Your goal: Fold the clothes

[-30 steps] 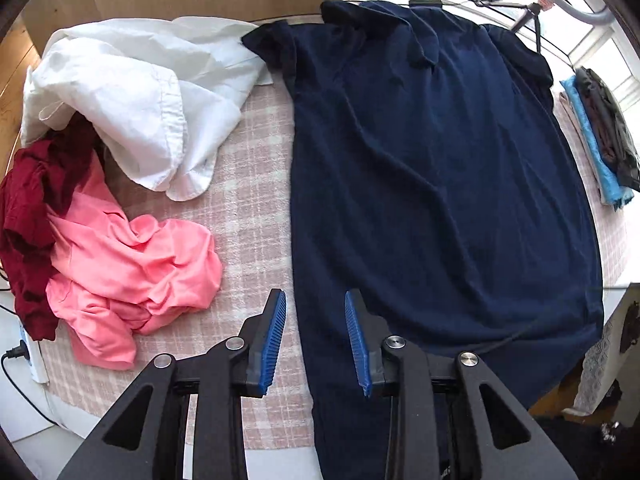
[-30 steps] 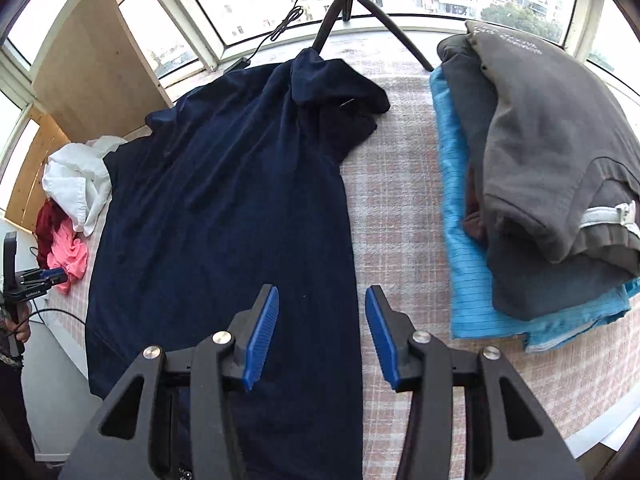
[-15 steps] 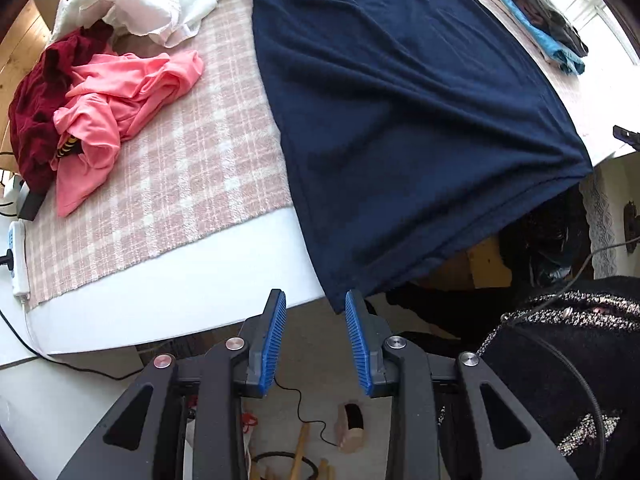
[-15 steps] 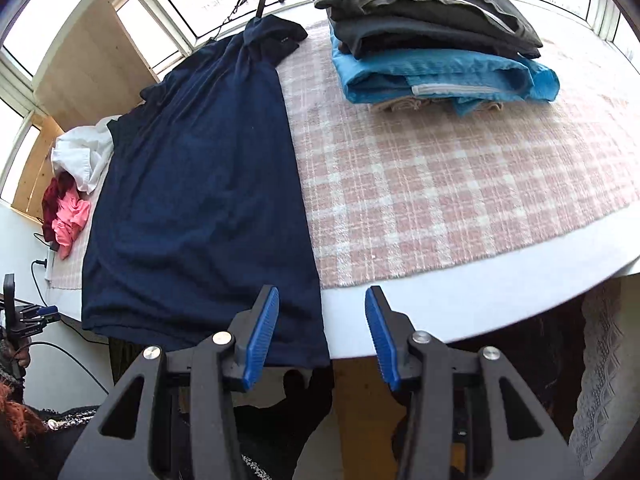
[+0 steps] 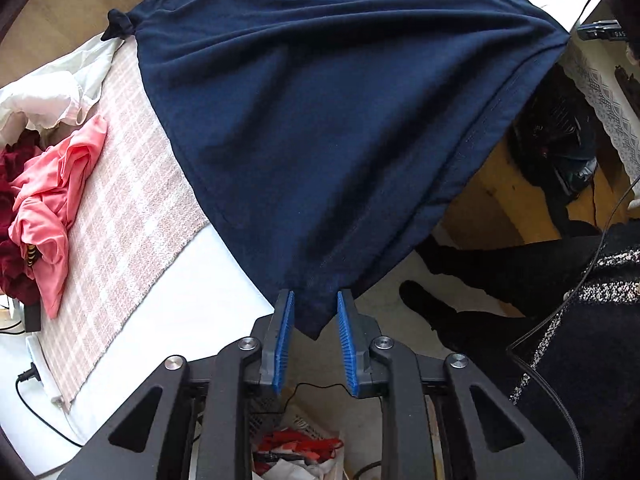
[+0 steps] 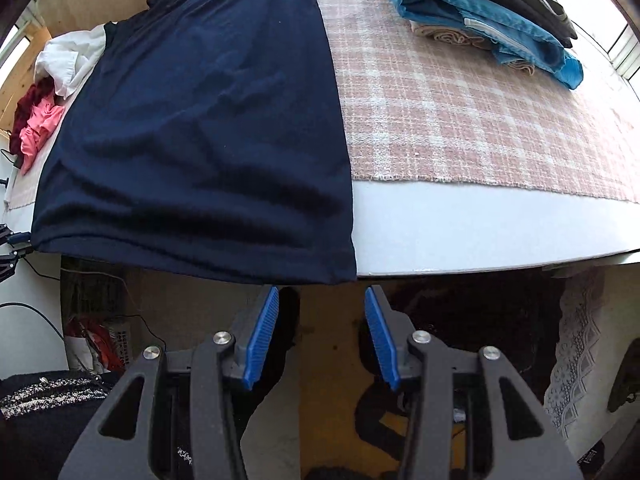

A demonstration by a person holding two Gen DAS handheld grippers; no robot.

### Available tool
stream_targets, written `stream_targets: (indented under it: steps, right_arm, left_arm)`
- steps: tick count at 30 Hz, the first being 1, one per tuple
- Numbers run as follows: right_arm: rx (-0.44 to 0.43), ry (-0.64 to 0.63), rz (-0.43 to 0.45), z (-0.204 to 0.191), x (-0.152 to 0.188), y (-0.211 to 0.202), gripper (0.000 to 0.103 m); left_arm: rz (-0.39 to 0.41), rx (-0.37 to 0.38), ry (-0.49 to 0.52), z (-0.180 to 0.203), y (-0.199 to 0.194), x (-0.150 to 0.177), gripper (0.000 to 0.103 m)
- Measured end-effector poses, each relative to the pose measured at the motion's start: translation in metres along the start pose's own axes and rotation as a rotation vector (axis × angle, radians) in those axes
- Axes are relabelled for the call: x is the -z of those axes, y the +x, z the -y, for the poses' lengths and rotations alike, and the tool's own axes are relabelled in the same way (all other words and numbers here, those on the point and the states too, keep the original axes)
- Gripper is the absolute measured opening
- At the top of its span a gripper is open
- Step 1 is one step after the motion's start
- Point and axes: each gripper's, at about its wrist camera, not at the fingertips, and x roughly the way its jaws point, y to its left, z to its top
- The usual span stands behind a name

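shirt (image 5: 320,120), navy, lies spread on the checked cloth (image 5: 120,208) over the counter (image 6: 480,236), its hem hanging past the near edge. my left hand-held gripper (image 5: 314,308) has its blue pads parted a little, the shirt's bottom corner dangling between them, not yet pinched. my right hand-held gripper (image 6: 320,300) stands wide with nothing in it, just below the hem's other corner. pink top (image 5: 52,200) and white garment (image 5: 48,96) are heaped to the left; folded pile (image 6: 500,20) sits far right.
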Motion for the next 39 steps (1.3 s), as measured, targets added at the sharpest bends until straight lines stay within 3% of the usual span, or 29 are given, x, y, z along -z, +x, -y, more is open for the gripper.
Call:
stream_targets:
  steps: [1,3,7,10,16,23,26,37,39]
  right_arm:
    - [0.006,-0.004,-0.001,-0.001,0.001,0.001,0.044]
    - [0.014,-0.007,-0.007,-0.002,0.001,0.002,0.044]
    - [0.029,-0.013,-0.018,-0.003,0.0,0.006,0.044]
    - [0.04,-0.017,-0.026,-0.005,0.0,0.009,0.044]
    - [0.055,-0.011,-0.023,-0.004,0.001,0.009,0.044]
    - [0.044,-0.001,0.037,0.001,0.024,-0.009,0.043]
    - [0.021,-0.089,0.042,-0.02,0.021,-0.005,0.03]
    - [-0.003,-0.486,0.014,-0.125,-0.005,0.027,0.03]
    - [-0.014,-0.495,0.004,-0.128,-0.009,0.031,0.03]
  left_arm:
    - [0.011,0.026,-0.026,-0.005,-0.001,0.0,0.002]
    - [0.034,0.052,-0.067,-0.014,-0.004,0.004,0.002]
    - [0.09,0.01,-0.132,-0.023,-0.024,0.022,0.002]
    - [0.177,0.067,-0.248,-0.035,-0.043,0.042,0.002]
    - [0.135,0.078,-0.26,-0.038,-0.019,0.046,0.002]
    - [0.131,0.092,-0.253,-0.042,-0.023,0.041,0.002]
    - [0.118,0.096,-0.232,-0.039,-0.024,0.038,0.002]
    - [0.073,0.105,-0.227,-0.046,-0.024,0.032,0.002]
    - [0.074,0.107,-0.231,-0.048,-0.025,0.033,0.002]
